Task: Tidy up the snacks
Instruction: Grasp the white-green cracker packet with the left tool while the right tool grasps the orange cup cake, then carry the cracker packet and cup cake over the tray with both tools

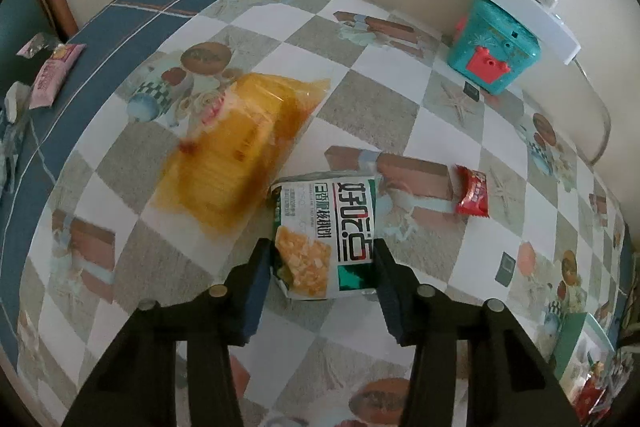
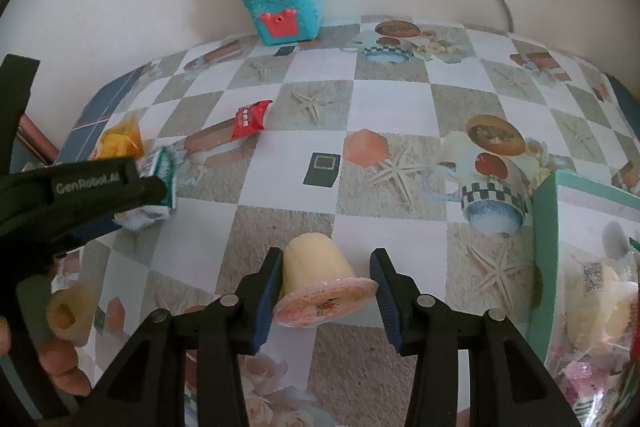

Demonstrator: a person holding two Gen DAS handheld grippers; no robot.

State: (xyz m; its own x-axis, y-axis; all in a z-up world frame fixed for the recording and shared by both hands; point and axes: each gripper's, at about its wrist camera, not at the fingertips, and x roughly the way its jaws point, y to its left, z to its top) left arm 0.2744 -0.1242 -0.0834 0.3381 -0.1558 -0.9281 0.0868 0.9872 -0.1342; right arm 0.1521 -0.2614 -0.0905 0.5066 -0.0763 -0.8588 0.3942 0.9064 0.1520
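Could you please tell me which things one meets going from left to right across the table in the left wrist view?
pink snack packet → yellow bag → green-and-white snack packet → red candy → teal toy box
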